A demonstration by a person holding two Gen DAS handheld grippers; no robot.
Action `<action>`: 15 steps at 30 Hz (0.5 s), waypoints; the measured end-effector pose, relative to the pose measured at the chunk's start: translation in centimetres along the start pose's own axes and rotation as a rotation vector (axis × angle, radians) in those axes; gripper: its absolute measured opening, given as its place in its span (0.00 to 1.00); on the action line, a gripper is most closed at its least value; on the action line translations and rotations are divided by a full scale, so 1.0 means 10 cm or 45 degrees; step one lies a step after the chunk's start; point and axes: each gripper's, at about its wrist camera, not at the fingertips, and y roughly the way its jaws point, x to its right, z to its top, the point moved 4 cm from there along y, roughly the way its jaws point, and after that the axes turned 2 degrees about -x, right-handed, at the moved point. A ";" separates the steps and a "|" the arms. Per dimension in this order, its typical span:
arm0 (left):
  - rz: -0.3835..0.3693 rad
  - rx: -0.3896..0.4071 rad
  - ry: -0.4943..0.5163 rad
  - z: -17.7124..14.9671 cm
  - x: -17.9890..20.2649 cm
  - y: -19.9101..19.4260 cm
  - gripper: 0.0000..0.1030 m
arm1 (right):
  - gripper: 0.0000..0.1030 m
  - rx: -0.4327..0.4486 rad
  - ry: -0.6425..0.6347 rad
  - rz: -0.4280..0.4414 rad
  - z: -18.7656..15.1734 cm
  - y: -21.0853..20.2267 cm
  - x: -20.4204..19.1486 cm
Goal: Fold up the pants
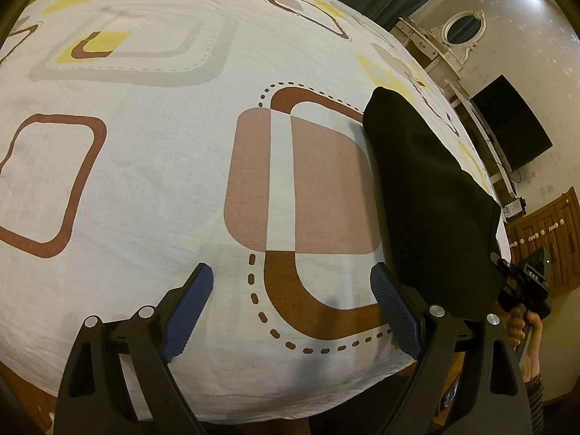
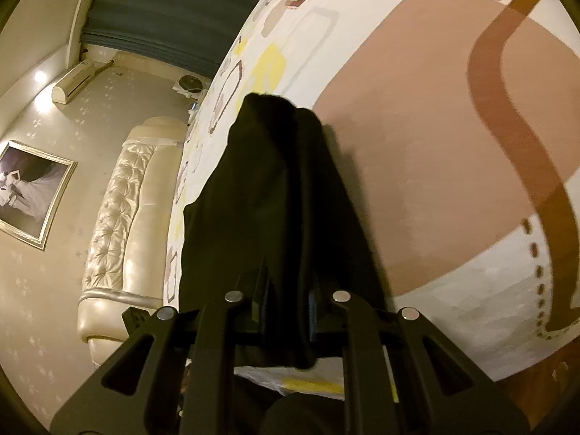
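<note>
The right gripper [image 2: 288, 308] has its fingers clamped on the black pants [image 2: 275, 188], which hang bunched over the bed [image 2: 417, 127] in the frame's centre, probably to be laid flat. The left gripper [image 1: 291, 311], at the bottom of its view, has its fingers apart and empty, likely ready to take another edge.

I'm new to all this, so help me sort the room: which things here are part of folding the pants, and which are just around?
Part of the job:
- black pants, pinched in the right gripper
- left gripper, open and empty
- patterned bedsheet they lie on

Just around:
- dark screen
- oval mirror
- framed picture
- padded headboard
- air conditioner
</note>
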 end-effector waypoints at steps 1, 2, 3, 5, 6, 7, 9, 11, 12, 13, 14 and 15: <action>0.000 0.000 0.000 0.00 0.00 0.00 0.85 | 0.13 0.002 0.001 0.001 0.00 -0.02 0.01; 0.001 0.001 0.001 0.00 0.00 0.00 0.85 | 0.13 0.005 0.001 -0.001 0.00 -0.05 0.03; 0.003 0.000 0.003 0.00 0.00 0.01 0.85 | 0.13 0.010 0.006 -0.002 0.00 -0.08 0.05; 0.007 0.001 0.007 0.00 0.00 0.01 0.85 | 0.13 0.013 0.008 0.000 -0.01 -0.12 0.07; 0.008 0.001 0.008 0.00 0.01 0.02 0.85 | 0.13 0.014 0.008 0.000 -0.01 -0.14 0.08; 0.009 0.001 0.010 0.00 0.01 0.02 0.85 | 0.13 0.016 0.011 0.003 -0.01 -0.15 0.09; 0.012 0.001 0.013 0.00 0.02 0.02 0.85 | 0.13 0.018 0.009 -0.002 0.00 -0.18 0.08; 0.013 0.001 0.015 0.00 0.02 0.02 0.85 | 0.13 0.029 0.008 -0.014 0.02 -0.22 0.08; 0.014 0.000 0.016 0.00 0.02 0.03 0.85 | 0.15 0.044 0.013 -0.028 0.03 -0.27 0.09; 0.013 -0.001 0.017 0.00 0.03 0.03 0.85 | 0.19 0.068 0.023 -0.058 0.05 -0.33 0.12; 0.012 -0.001 0.016 0.01 0.03 0.03 0.85 | 0.34 0.090 0.035 -0.100 0.04 -0.38 0.14; 0.010 -0.001 0.014 0.01 0.03 0.03 0.85 | 0.40 0.128 0.058 -0.144 0.06 -0.47 0.20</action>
